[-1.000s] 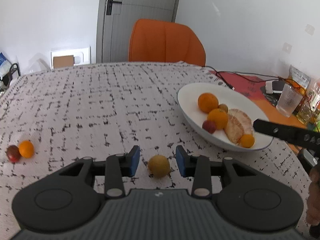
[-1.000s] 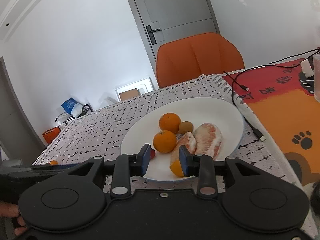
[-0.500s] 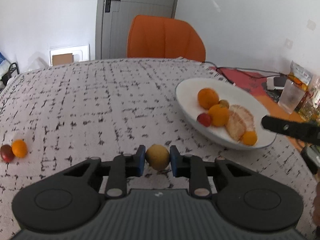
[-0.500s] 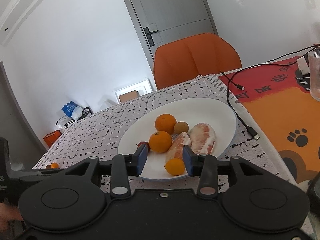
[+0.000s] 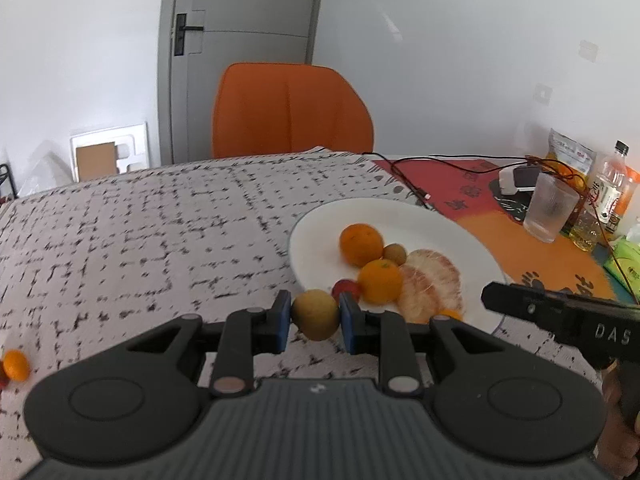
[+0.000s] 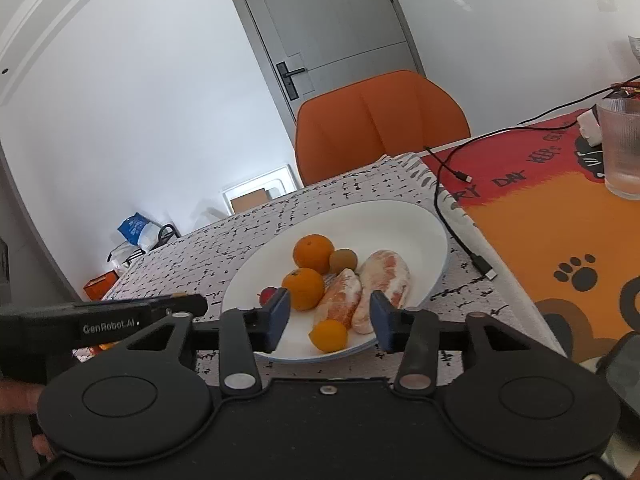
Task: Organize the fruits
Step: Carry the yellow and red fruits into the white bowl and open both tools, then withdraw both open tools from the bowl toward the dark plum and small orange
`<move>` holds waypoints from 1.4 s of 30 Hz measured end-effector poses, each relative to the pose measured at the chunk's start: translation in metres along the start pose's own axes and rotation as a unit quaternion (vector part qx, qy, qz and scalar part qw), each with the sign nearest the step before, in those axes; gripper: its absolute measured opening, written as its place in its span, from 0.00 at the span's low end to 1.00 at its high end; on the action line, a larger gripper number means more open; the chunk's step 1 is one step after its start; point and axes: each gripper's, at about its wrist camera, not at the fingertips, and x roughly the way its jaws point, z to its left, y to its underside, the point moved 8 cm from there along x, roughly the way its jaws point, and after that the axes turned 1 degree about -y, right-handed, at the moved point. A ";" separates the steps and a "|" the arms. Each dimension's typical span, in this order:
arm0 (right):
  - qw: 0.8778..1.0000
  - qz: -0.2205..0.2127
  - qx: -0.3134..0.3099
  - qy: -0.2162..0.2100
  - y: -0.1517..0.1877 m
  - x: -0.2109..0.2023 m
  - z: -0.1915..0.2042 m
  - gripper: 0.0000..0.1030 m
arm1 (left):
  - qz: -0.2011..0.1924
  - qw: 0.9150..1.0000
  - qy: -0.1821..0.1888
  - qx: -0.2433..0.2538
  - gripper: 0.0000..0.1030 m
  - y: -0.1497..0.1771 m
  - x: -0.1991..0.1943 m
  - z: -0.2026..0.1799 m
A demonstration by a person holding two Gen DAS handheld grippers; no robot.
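1. Far left of the desk (image 5: 120,240): small orange (image 5: 16,365) w/ a red fruit (image 5: 2,376) at the frame edge, not yet collected.
2. Left claw (image 5: 315,320) clamps the yellow-green fruit (image 5: 315,319), just short of the plate (image 5: 320,224). Next, I'd say: carry over the rim, let go in a free spot.
3. Right claw (image 6: 329,321): pads apart, nothing held, over the plate's near edge.
4. Text: "GenRobot.AI", "DAS" on the claw bodies; mat (image 6: 540,208) reads "DAY".
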 end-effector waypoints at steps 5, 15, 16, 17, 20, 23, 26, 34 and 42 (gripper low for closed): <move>1.000 -0.004 0.006 0.006 -0.001 -0.006 -0.008 0.48 | -0.003 1.000 0.009 0.013 0.24 -0.008 0.007 -0.015; 1.000 -0.011 0.011 0.015 -0.002 -0.012 -0.016 0.80 | -0.017 1.000 -0.004 0.019 0.32 -0.017 0.009 -0.023; 1.000 -0.011 0.012 0.014 -0.002 -0.011 -0.016 0.81 | -0.016 1.000 -0.004 0.014 0.33 -0.017 0.008 -0.021; 1.000 -0.011 0.012 0.014 -0.002 -0.011 -0.015 0.81 | -0.014 1.000 -0.005 0.008 0.35 -0.016 0.006 -0.017; 1.000 -0.010 0.012 0.010 -0.002 -0.009 -0.012 0.82 | -0.014 1.000 -0.019 0.003 0.46 -0.014 0.000 -0.007; 1.000 -0.009 0.010 0.006 -0.002 -0.008 -0.007 0.83 | -0.020 0.999 -0.033 -0.002 0.55 -0.012 -0.008 0.006; 1.000 -0.008 0.006 0.002 -0.002 -0.006 0.000 0.84 | -0.023 0.999 -0.047 -0.009 0.67 -0.010 -0.016 0.019; 1.000 -0.007 -0.001 -0.004 -0.001 0.000 0.017 0.88 | -0.021 0.996 -0.077 -0.029 0.85 -0.002 -0.036 0.054; 1.000 -0.005 -0.019 -0.021 0.003 0.005 0.046 0.91 | -0.018 0.993 -0.097 -0.064 0.86 0.009 -0.056 0.089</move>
